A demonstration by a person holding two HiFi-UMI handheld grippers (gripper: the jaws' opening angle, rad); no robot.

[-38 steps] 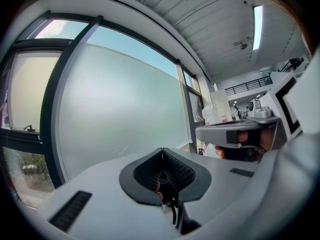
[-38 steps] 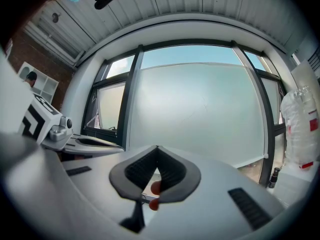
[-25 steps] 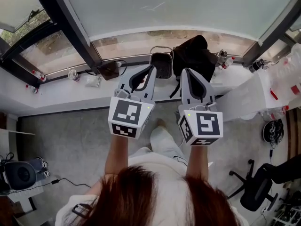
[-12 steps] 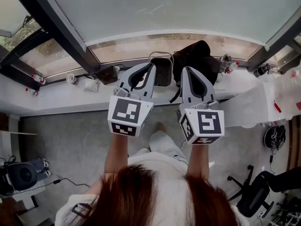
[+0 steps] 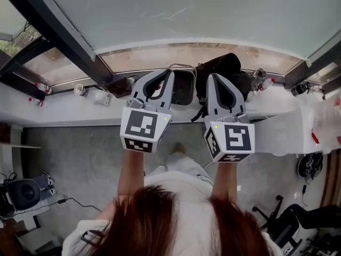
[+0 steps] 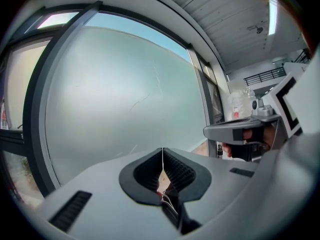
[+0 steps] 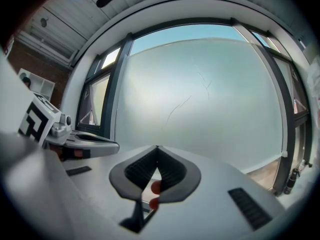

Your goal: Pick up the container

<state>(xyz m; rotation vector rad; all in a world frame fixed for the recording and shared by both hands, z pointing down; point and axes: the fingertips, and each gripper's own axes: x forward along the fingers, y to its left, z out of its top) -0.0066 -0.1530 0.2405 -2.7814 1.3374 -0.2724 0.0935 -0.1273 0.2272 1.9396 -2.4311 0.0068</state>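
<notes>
The left tongs [image 6: 162, 150] are pressed together, their ribbed pads meeting at the tip with nothing pinched between them. The right tongs [image 7: 157, 147] are likewise pressed together and empty. Both are held up side by side in front of the person, near each other but apart, and are pointed at a large frosted window pane [image 5: 186, 9], which fills most of both gripper views. The container [image 5: 184, 87], a dark rectangular bin with a metal rim, is seen in the head view standing on the white worktop [image 5: 64, 111] that runs below the window; in that view it lies between the two tongs, its left rim overlapped by the tip of the left tongs. Whether it is touched cannot be told from that view. Just to the right of the container a black bag [image 5: 226, 68] rests on the worktop, and small bottles [image 5: 259, 79] stand beyond it. A grey floor [image 5: 80, 159] is seen below the worktop.
</notes>
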